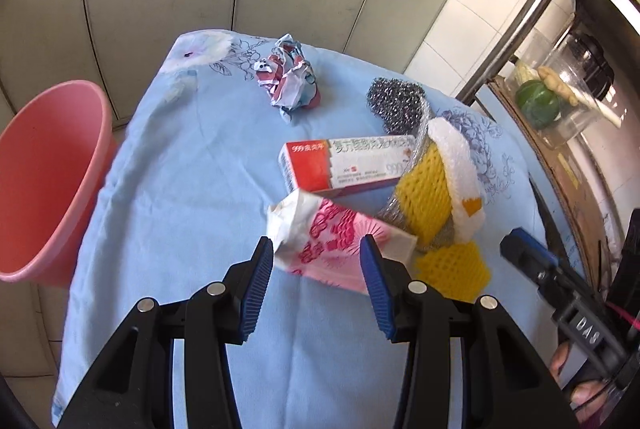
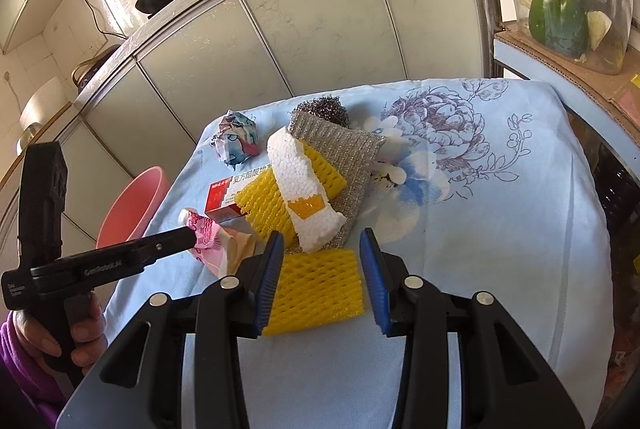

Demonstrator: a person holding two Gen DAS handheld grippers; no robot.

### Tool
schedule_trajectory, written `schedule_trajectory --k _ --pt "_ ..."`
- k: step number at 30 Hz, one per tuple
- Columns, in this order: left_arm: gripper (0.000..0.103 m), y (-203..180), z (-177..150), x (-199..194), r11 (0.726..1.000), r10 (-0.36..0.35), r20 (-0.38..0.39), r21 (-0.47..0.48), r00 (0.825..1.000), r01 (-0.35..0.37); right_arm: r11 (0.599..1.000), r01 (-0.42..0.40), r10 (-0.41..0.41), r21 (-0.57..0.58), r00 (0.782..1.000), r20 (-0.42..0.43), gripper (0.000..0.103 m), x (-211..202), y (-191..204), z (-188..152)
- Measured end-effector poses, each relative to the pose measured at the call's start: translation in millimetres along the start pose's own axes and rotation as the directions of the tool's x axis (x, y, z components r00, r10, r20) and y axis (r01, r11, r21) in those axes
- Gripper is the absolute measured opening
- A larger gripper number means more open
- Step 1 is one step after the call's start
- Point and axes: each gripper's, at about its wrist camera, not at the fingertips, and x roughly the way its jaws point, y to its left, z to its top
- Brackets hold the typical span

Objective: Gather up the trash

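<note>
Trash lies on a blue flowered cloth. My left gripper is open, its jaws on either side of a pink-and-white tissue pack. Beyond it lie a red-and-white box, a crumpled paper ball, yellow foam netting, a white foam piece and a steel scourer. My right gripper is open, its jaws around a flat yellow foam net. The tissue pack shows at the left gripper's tip in the right wrist view.
A pink bucket stands left of the table, below its edge; it also shows in the right wrist view. Grey cabinet doors stand behind. A shelf at the right holds a clear container with vegetables.
</note>
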Motion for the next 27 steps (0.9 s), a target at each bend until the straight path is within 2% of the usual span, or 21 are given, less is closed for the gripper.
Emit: schedule_trajectory --k 6,12,14,19,27 --pt "0.044 7.3 -8.1 -1.6 0.999 -0.014 0.013 0.029 1.0 0.014 1.0 0.0 0.0 0.013 1.0 -0.01 0.04 1.8 -2.3 -2.2" --pt "0.043 0.4 -5.3 -2.1 0.994 -0.019 0.082 0.112 0.996 0.01 1.0 -0.002 0.001 -0.004 1.0 -0.015 0.04 2.0 3.3 -4.0" --pt "0.036 -2.4 -6.2 -3.1 0.991 -0.035 0.094 0.135 0.995 0.022 1.0 0.002 -0.003 -0.005 1.0 -0.016 0.04 2.1 3.4 -3.9" --pt "0.006 -5.0 -7.9 -1.9 0.985 -0.036 0.095 0.171 0.995 0.019 1.0 0.002 -0.002 -0.001 1.0 -0.023 0.04 4.1 4.7 -4.1" --pt "0.002 -3.5 -8.8 -10.6 0.983 -0.067 0.113 0.176 0.991 0.047 1.0 0.007 -0.008 -0.022 1.0 -0.027 0.04 6.4 10.1 -2.6"
